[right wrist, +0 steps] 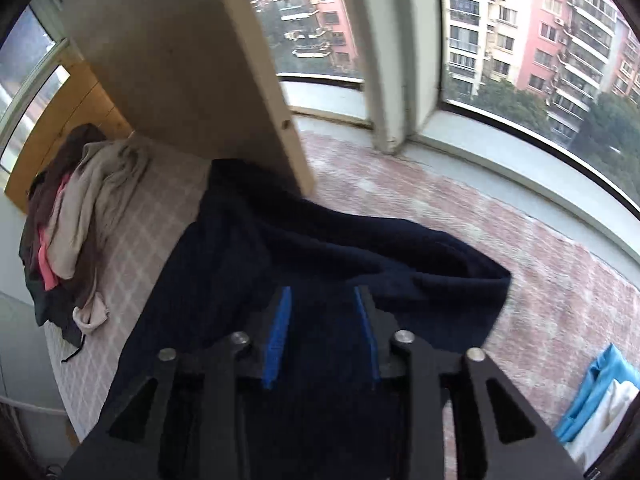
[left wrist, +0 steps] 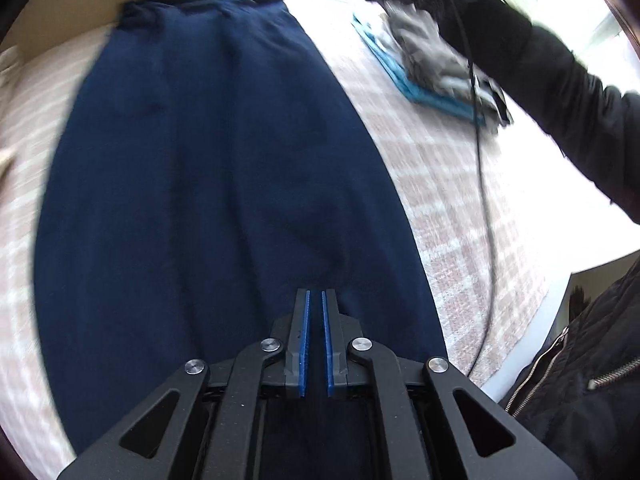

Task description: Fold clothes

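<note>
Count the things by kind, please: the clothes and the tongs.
Navy garment, spread out: 1
Heap of unfolded clothes: 1
Stack of folded clothes: 1
Tongs, left and right: 2
Total: 5

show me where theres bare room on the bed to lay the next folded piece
Free: the checked cover between the navy garment and the window ledge. Crowded: the folded stack beside the navy garment, and the heap of unfolded clothes at the far end of the bed by the wooden panel.
</note>
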`<state>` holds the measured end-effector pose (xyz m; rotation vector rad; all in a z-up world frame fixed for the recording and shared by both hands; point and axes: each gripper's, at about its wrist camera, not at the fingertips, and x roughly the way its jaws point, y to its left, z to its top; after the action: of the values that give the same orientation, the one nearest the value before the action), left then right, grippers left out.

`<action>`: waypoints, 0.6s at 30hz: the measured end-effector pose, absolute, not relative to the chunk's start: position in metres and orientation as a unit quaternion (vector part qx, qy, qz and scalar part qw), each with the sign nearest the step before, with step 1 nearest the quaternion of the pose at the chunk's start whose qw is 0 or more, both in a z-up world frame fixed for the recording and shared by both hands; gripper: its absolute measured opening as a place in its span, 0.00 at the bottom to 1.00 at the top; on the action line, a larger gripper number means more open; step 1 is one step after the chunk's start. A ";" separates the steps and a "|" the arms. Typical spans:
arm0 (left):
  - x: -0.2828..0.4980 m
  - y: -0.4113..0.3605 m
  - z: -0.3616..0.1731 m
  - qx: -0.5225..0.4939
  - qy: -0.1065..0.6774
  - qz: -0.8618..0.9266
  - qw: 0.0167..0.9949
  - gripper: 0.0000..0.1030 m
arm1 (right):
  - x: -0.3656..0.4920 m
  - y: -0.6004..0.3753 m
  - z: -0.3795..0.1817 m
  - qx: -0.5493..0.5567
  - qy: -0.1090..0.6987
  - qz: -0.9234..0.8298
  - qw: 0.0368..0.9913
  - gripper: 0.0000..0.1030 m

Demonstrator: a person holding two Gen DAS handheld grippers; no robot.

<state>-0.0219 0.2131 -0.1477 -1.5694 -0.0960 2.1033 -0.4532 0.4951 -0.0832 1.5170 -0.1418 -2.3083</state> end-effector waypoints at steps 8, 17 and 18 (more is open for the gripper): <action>0.007 0.133 -0.127 -0.568 -0.082 0.805 0.155 0.06 | -0.497 0.397 -0.151 0.540 -0.026 -0.820 0.188 0.35; 0.032 0.079 -0.144 -0.582 -0.118 0.801 0.081 0.07 | -0.513 0.398 -0.164 0.557 -0.034 -0.819 0.137 0.32; 0.034 0.079 -0.149 -0.588 -0.116 0.796 0.081 0.07 | -0.511 0.396 -0.164 0.554 -0.008 -0.824 0.117 0.29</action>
<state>0.0336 0.0789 -0.1495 -1.7586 -0.3458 2.3801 -0.5110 0.3959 -0.1635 1.6221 -0.0248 -2.4126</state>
